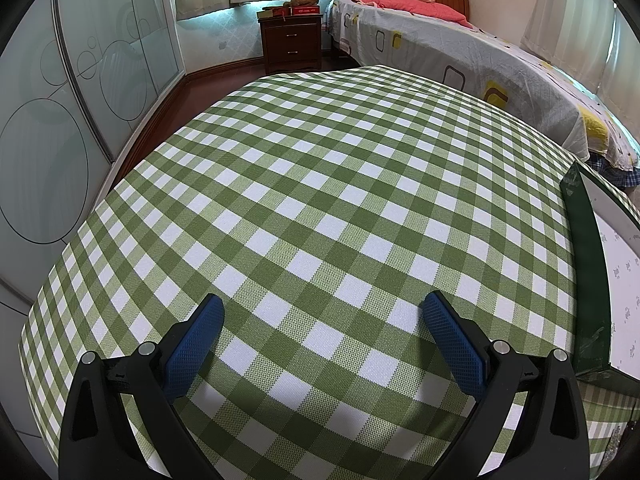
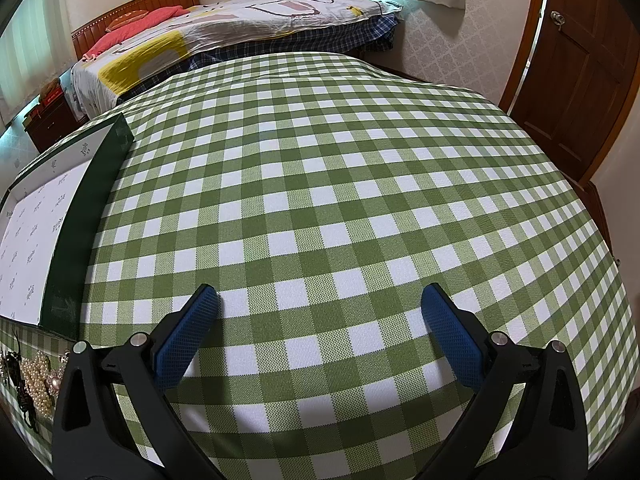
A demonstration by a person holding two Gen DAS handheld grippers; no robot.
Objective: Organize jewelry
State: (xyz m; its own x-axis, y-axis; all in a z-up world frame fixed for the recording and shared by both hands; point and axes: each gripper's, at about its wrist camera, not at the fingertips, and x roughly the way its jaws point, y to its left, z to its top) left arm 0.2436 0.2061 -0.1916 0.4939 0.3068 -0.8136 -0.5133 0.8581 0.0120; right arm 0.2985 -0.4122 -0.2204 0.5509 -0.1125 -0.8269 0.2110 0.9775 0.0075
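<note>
A dark green open box with a white patterned lining lies on the green checked tablecloth; it shows at the right edge of the left wrist view (image 1: pixel 588 264) and at the left of the right wrist view (image 2: pixel 92 208). A heap of jewelry with pearl strands and dark pieces (image 2: pixel 34 376) lies in front of the box, at the lower left of the right wrist view. My left gripper (image 1: pixel 322 316) is open and empty above the cloth, left of the box. My right gripper (image 2: pixel 320 308) is open and empty above the cloth, right of the box and the jewelry.
The table with the checked cloth (image 1: pixel 320 168) fills both views. A bed (image 1: pixel 460 44) stands behind it, with a wooden nightstand (image 1: pixel 292 40) to its left. A glass wardrobe (image 1: pixel 60 120) is at the left; a wooden door (image 2: pixel 580 72) at the right.
</note>
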